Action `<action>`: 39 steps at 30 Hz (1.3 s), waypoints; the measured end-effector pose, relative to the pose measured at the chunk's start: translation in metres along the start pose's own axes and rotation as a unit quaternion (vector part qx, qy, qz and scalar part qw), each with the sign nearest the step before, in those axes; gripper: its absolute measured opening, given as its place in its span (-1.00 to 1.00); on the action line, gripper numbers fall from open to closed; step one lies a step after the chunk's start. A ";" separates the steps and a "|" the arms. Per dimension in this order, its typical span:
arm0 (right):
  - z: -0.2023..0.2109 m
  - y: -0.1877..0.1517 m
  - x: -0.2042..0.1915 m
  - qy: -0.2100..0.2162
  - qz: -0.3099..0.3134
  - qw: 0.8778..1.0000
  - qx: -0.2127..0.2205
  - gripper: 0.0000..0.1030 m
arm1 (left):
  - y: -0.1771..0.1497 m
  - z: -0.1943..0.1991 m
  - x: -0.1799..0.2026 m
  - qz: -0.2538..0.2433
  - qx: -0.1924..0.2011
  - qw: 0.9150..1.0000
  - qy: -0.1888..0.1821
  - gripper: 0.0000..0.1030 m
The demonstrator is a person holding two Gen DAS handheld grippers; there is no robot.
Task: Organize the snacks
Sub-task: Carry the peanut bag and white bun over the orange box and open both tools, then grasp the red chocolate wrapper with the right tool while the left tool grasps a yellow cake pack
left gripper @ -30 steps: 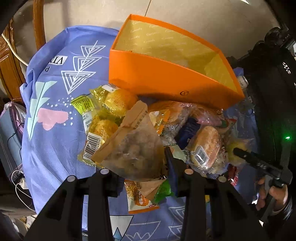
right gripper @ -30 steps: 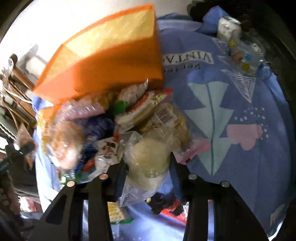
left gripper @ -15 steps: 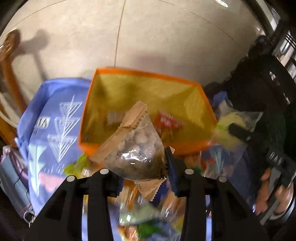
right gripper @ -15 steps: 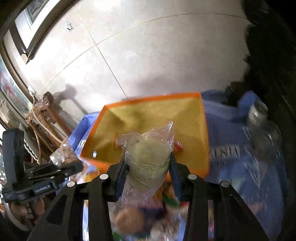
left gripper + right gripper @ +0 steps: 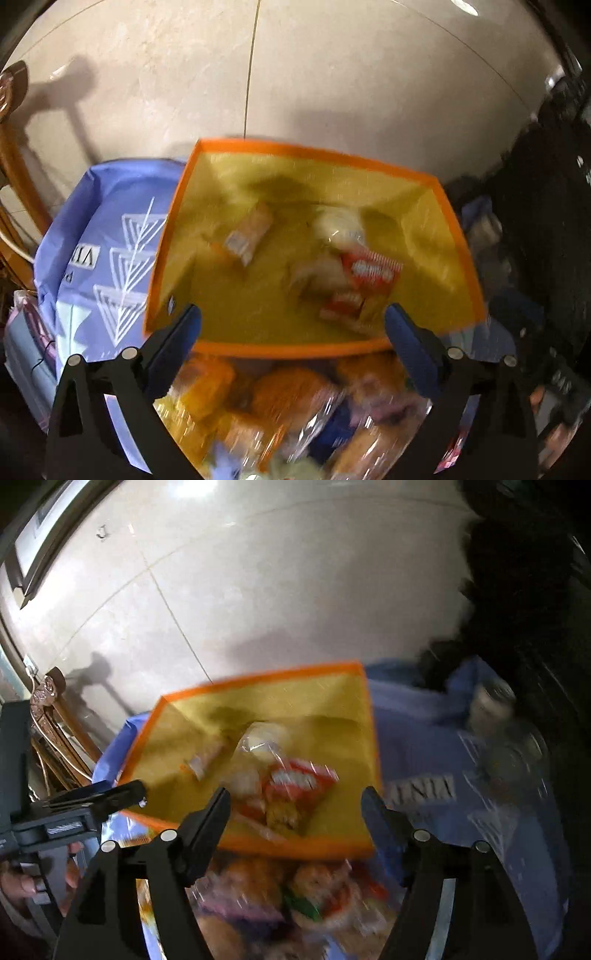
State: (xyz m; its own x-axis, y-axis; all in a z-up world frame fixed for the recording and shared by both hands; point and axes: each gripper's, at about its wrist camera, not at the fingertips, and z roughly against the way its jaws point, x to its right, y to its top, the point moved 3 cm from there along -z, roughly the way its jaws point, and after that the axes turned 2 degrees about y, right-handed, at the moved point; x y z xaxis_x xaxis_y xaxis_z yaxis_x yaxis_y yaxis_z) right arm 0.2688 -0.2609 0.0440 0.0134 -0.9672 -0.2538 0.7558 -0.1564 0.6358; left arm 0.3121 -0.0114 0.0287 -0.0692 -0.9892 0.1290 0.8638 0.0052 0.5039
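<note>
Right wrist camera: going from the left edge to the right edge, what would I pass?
Wooden chair → the other gripper → orange box holding snacks, its red packet about midway → blue printed cloth → clear bottle.

One orange box [image 5: 258, 347] with a yellow lining, standing on one blue printed cloth [image 5: 92, 236]. Inside the box, about five wrapped snacks, blurred: one tan packet with a white label [image 5: 245, 236] at 10 o'clock, one pale round bun in clear wrap [image 5: 341, 225] at 12 o'clock, one red-and-white packet [image 5: 371, 267] at 3 o'clock, and two less distinct items toward 6 o'clock. One heap of loose wrapped snacks [image 5: 280, 410] outside the box at 6 o'clock, too blurred to count. Two grippers: left gripper [image 5: 291, 325], right gripper [image 5: 295, 805].
</note>
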 end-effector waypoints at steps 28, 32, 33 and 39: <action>0.053 -0.184 0.062 -0.094 -0.016 0.992 -0.087 0.51 | -0.170 -0.027 -0.104 0.020 -0.118 0.991 0.063 0.38; 0.052 -0.199 0.071 -0.101 -0.016 0.989 -0.103 0.51 | -0.173 -0.055 -0.106 0.022 -0.150 0.985 0.076 0.26; 0.049 -0.203 0.072 -0.102 -0.013 0.988 -0.111 0.51 | -0.172 -0.055 -0.105 0.016 -0.141 0.986 0.084 0.26; 0.015 -0.227 0.075 -0.121 -0.027 0.980 -0.153 0.51 | -0.167 -0.055 -0.101 0.008 -0.131 0.987 0.096 -0.10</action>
State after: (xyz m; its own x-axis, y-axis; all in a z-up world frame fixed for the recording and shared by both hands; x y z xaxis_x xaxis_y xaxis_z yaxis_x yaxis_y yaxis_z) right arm 0.0885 -0.3012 -0.1088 -0.1608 -0.9840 -0.0767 0.9128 -0.1778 0.3678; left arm 0.2021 0.0793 -0.1157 0.0190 -0.9989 -0.0423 0.9652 0.0073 0.2614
